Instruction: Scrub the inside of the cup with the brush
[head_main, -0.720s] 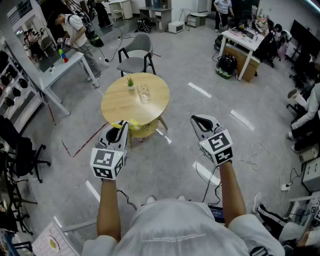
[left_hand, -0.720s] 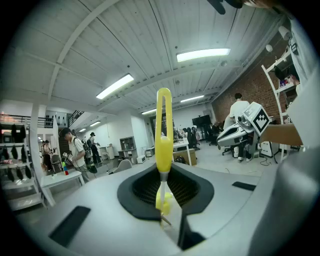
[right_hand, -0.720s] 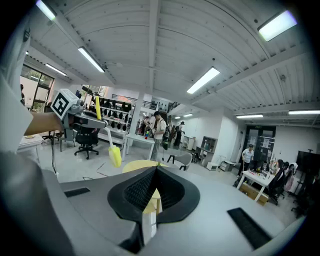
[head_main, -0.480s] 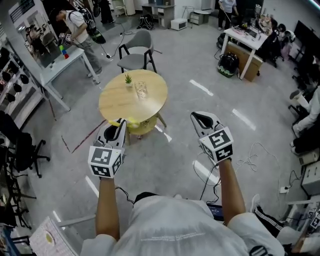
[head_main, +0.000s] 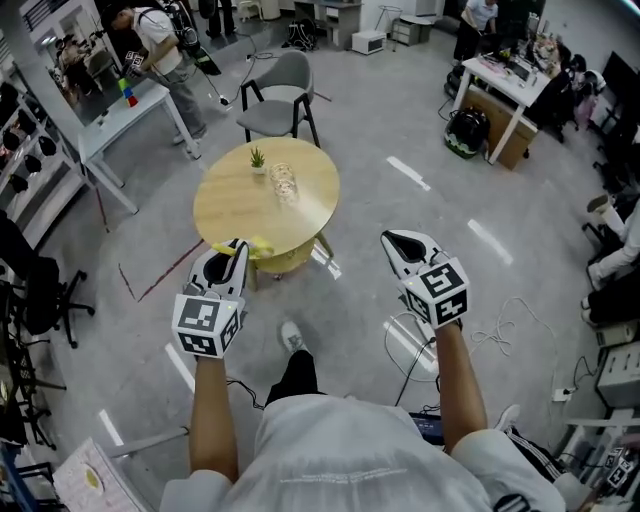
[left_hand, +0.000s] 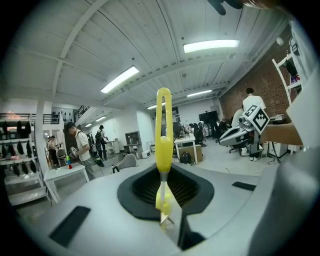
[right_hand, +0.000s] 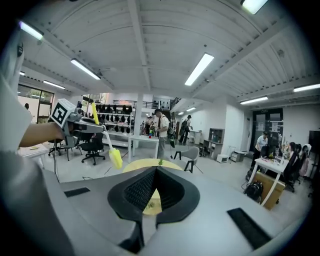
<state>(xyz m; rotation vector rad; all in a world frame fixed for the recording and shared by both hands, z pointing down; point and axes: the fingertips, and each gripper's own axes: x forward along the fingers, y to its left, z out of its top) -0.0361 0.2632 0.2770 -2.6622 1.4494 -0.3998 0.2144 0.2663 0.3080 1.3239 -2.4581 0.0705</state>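
A brush (left_hand: 163, 135) is held clamped between the fingers (left_hand: 141, 189) of the left gripper (head_main: 233, 256), which is seen left of centre in the head view. In the left gripper view the yellow handle is shown upright in the middle of the frame, looped end uppermost. A thin white stem is seen running down between the dark pads to a yellow head low in the frame. In the right gripper view the same brush is seen at the upper left, with its head hanging below the left gripper.

The right gripper (head_main: 402, 243) is seen right of centre in the head view. Its fingers (right_hand: 136, 192) are brought together with nothing between them; only a narrow slit is left, and the table top is glimpsed through it.

The cup (head_main: 286, 184), a clear glass, is seen standing upright on the round wooden table (head_main: 235, 215) in the upper middle of the head view. A small plant (head_main: 258, 159) is set just beside it, to its upper left. The cup is well apart from both grippers, and it is not touched by the brush.

A grey chair (head_main: 279, 92) is placed beyond the table, toward the top of the frame. At the upper left, a person (head_main: 150, 38) is seen at a white table (head_main: 118, 128). A white cable (head_main: 520, 312) is left lying on the grey floor at the right.
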